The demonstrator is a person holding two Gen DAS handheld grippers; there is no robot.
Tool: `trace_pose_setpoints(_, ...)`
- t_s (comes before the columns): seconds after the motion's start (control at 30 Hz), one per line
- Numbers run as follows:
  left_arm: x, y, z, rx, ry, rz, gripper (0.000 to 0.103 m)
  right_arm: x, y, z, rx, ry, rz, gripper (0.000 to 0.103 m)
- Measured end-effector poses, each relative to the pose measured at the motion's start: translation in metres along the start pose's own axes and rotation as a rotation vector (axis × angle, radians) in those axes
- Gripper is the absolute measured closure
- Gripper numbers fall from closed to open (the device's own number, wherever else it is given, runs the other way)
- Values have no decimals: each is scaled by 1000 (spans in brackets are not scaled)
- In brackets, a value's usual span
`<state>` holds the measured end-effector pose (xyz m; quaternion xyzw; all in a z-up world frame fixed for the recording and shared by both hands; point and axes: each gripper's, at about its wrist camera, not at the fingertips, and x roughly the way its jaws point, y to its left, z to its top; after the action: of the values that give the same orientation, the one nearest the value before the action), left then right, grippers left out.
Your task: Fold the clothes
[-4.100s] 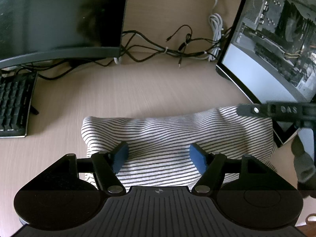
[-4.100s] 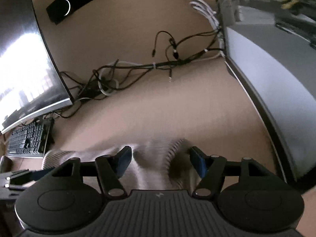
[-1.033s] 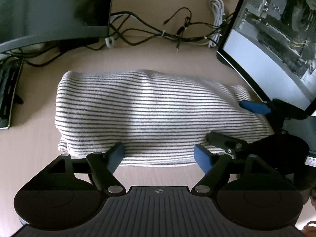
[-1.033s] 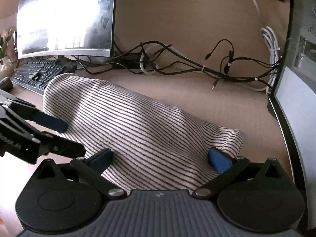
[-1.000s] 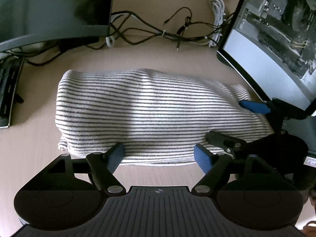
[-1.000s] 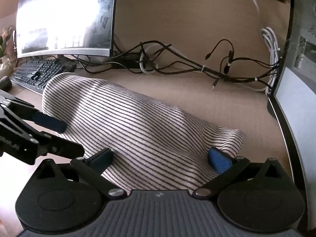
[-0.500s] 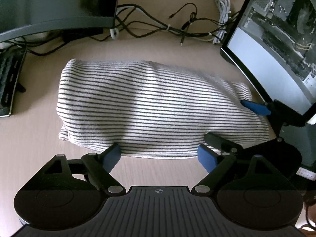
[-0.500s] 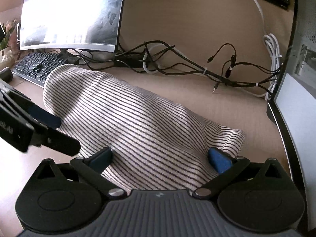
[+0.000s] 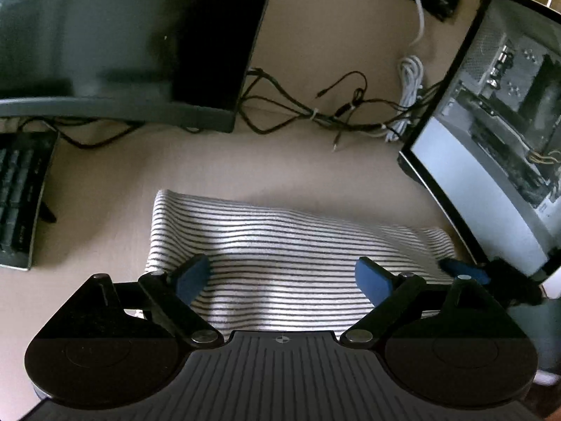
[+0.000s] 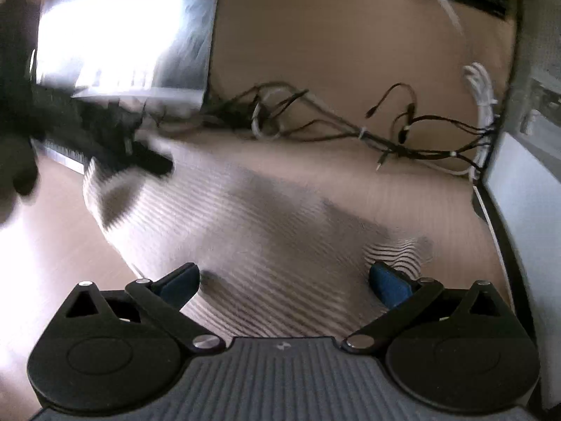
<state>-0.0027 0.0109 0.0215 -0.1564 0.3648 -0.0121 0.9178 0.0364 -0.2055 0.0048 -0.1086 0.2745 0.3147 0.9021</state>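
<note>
Striped knit cloth, the garment (image 9: 280,256), lies folded into a long flat band on the tan desk (image 9: 245,168), and everything else is best placed against it. Beyond its far edge runs a tangle of cables (image 9: 315,115); past its left end stands a dark monitor (image 9: 115,42) with a keyboard (image 9: 21,203) below it; just off its right end stands a second screen (image 9: 491,147). That narrow strip of bare desk between the two screens is probably why the cloth sits where it does.

The left gripper (image 9: 282,279) hangs over the near edge of the garment, toward its left half, with its blue pads (image 9: 193,275) spread wide apart and nothing between them. From its height above the stripes it seems to touch nothing. The right gripper (image 10: 285,280) is over the right end, its jaws equally wide and empty; in its own blurred view one pad (image 10: 387,282) sits close to a rumpled corner of the cloth, though contact cannot be judged. In the left view, that tool's blue tip shows at the garment's right end.

Both tools being spread and clear of the fabric suggests a fold has been laid down and released. The band looks tidy apart from that right corner. A further fold end to end may remain, which would call for each gripper to pinch a corner at one end.
</note>
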Motion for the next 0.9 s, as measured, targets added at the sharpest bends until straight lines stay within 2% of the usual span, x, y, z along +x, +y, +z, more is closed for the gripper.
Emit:
trace_pose_setpoints(0.1,9,6,1,-29,13,-12,9,-25,-11,9,77,-41,-9,0)
trace_pose_setpoints(0.13,11,8,1,-39,18,-15,9,-29,-14,10,77,-37,-40,0)
trace_pose_setpoints(0.23,14,10,1,-41,21,-28,9,-20,-26,1,104,46,-154,0)
trace_pose_setpoints(0.27,14,10,0,-37,21,-29,9,-11,-32,-5,140,90,-165,0)
trace_pose_setpoints(0.33,13,11,-1,-30,22,-31,8,-1,-40,-11,219,134,-141,0)
trace_pose_setpoints(0.47,18,12,1,-15,21,-24,8,16,-37,-9,188,141,-157,0)
trace_pose_setpoints(0.7,34,6,3,84,14,11,7,39,-51,6,168,143,-185,0)
trace_pose_setpoints(0.9,14,11,9,31,-9,4,7,31,-51,0,185,166,-163,0)
